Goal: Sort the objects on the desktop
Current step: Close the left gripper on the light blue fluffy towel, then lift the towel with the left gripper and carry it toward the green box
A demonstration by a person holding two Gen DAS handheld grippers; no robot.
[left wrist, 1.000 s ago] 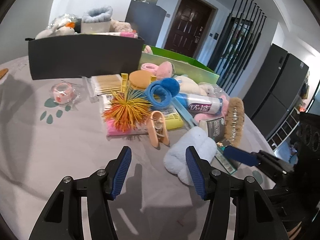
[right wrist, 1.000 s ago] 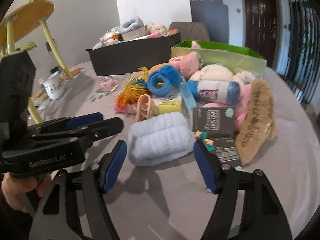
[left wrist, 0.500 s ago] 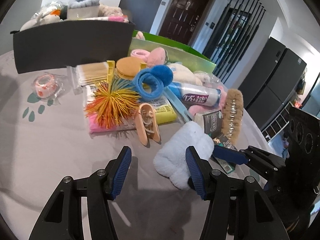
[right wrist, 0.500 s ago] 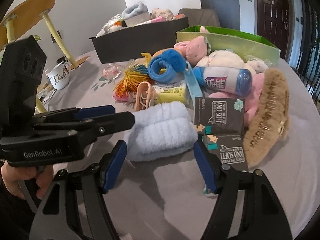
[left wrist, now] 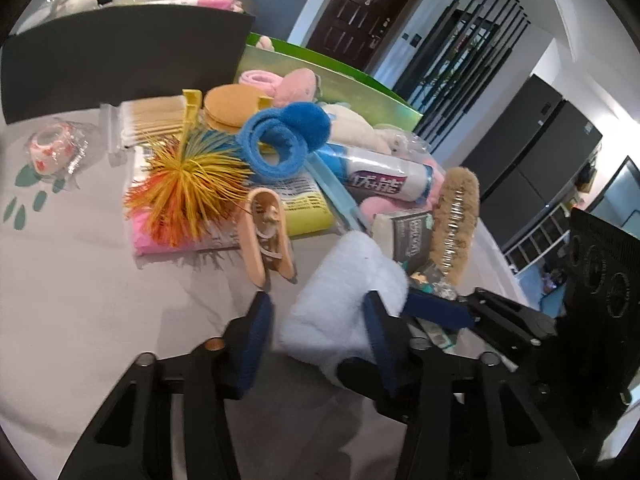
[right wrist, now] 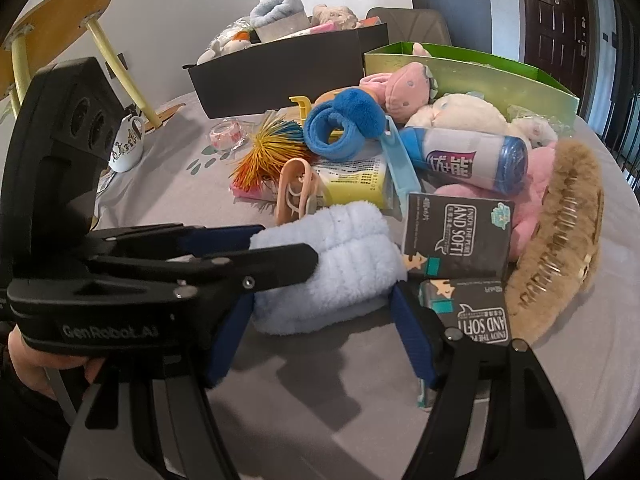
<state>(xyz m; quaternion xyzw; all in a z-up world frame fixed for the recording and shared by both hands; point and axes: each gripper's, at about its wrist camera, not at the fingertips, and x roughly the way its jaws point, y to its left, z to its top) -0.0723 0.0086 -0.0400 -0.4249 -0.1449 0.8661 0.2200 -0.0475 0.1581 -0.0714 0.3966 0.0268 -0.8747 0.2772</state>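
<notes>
Left hand-held gripper [left wrist: 316, 332] just closing around the towel [left wrist: 344, 296], pads not yet pressing. Right hand-held gripper [right wrist: 324, 332] released, straddling it.

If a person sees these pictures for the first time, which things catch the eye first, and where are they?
The fluffy pale blue cloth roll lies nearest, at the front of the pile on the grey table, with the left gripper and the right gripper both around it. Behind it, the spiky orange and yellow ball sits left on the pile, and the fuzzy tan hair claw lies at the right.
</notes>
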